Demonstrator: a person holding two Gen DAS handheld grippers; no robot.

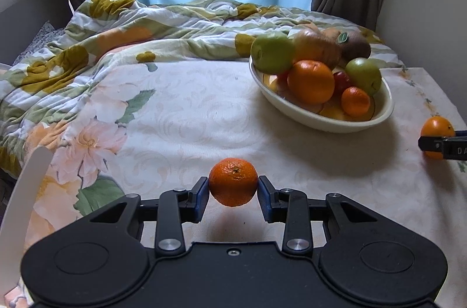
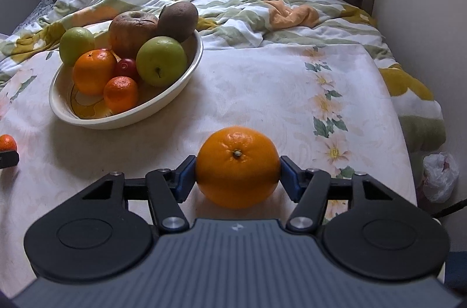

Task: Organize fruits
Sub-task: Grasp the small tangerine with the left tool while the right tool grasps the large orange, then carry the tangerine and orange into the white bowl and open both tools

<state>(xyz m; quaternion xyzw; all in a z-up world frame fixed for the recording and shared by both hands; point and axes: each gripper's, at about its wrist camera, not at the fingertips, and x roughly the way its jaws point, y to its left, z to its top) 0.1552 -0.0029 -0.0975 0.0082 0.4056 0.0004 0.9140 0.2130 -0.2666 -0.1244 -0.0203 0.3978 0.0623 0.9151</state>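
My left gripper [image 1: 233, 185] is shut on a small mandarin [image 1: 233, 181] and holds it a little above the floral sheet. My right gripper [image 2: 238, 166] is shut on a large orange [image 2: 238, 166]; that orange also shows at the right edge of the left wrist view [image 1: 436, 127]. The cream bowl [image 1: 321, 121] holds green apples, an orange, a mandarin, a red fruit, a brown apple and a kiwi; it lies ahead and right of the left gripper, and ahead and left of the right gripper [image 2: 172, 92].
A crumpled floral quilt [image 1: 116, 28] lies across the back of the bed. Curtains and a window stand behind. A white plastic bag [image 2: 440, 176] lies off the bed's right edge. A white curved object [image 1: 26, 191] is at the left.
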